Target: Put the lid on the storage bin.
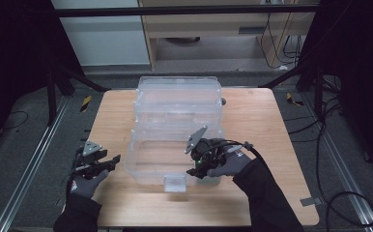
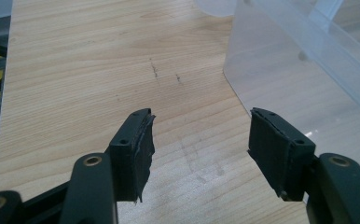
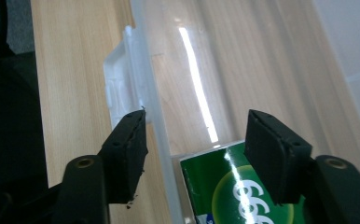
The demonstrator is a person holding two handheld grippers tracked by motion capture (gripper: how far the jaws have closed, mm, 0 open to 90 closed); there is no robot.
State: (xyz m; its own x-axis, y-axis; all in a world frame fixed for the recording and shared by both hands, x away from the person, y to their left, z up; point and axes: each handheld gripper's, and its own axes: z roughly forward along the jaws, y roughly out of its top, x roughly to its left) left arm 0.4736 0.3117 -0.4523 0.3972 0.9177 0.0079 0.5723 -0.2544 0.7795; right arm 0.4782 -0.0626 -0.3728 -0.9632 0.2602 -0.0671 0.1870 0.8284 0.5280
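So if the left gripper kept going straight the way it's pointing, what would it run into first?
Most likely bare table. The left gripper, jaws open and empty, points along the wood, with the clear plastic bin just off to one side; depth is hard to judge, so it might clip the bin's corner.

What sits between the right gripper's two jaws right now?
In the right gripper view, the clear bin's front wall runs up between the jaws of the right gripper, with the green box just inside it; neither pad visibly presses on them.
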